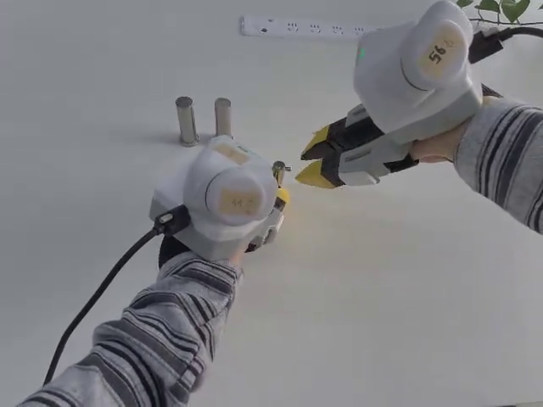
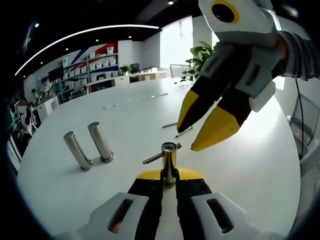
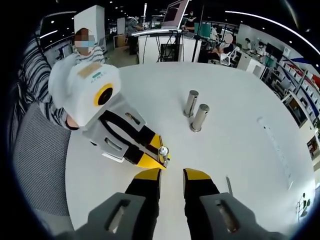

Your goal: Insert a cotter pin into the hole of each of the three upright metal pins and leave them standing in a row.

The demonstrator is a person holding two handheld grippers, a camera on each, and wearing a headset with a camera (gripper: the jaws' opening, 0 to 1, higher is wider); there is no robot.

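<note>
We have one pin (image 2: 169, 161) clamped upright in the left gripper (image 2: 169, 176). A cotter (image 2: 152, 159) already sits through the hole near its top and sticks out to one side. The right gripper (image 2: 186, 140) hangs just beside the pin's top, jaws apart and holding nothing. We judge one of the three done, or very nearly. The other two pins (image 2: 100, 141) stand side by side on the table (image 1: 382, 280), well apart from the held one, with no cotter that we can see. Loose cotters (image 2: 170, 125) lie on the table beyond. We judge that both pins still need fitting, and then all three need lining up.
</note>
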